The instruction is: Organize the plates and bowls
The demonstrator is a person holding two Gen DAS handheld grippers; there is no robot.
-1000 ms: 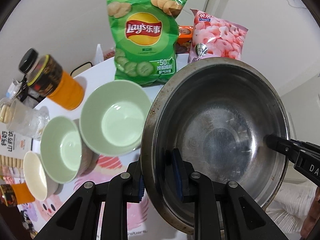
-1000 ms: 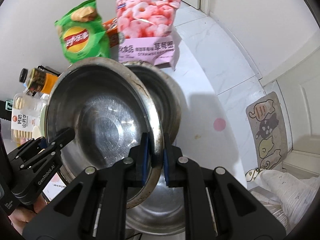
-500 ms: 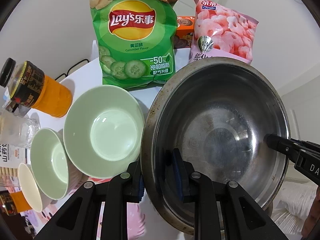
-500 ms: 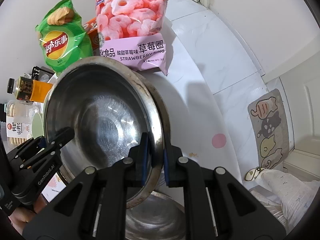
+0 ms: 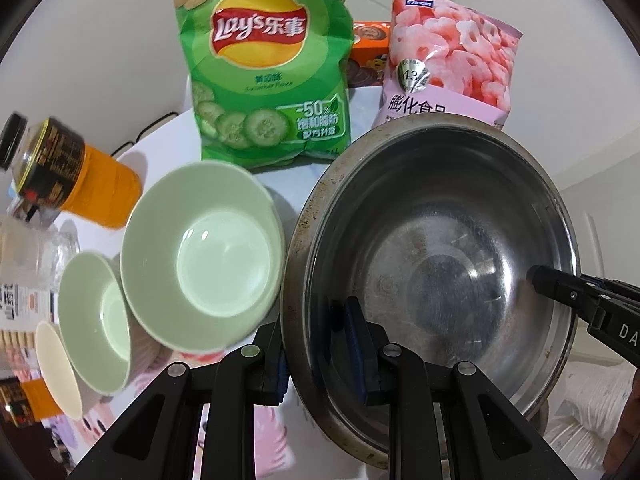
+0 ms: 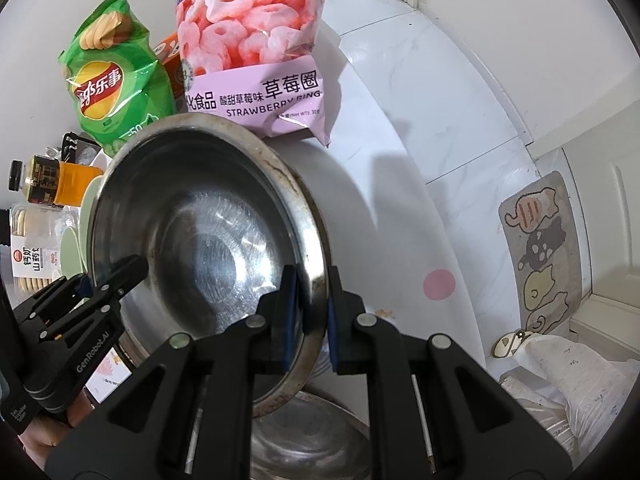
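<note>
The steel bowl (image 5: 436,264) is clamped at opposite rim edges by the left hand-held gripper (image 5: 316,344) and right hand-held gripper (image 6: 310,312), held level above a second steel bowl (image 6: 308,436), probably for nesting; green bowls (image 5: 204,256) sit just left.

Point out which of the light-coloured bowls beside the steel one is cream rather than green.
The cream bowl is the smallest one at the far left end of the row, farthest from the steel bowl. The large green bowl and medium green bowl sit between them.
</note>
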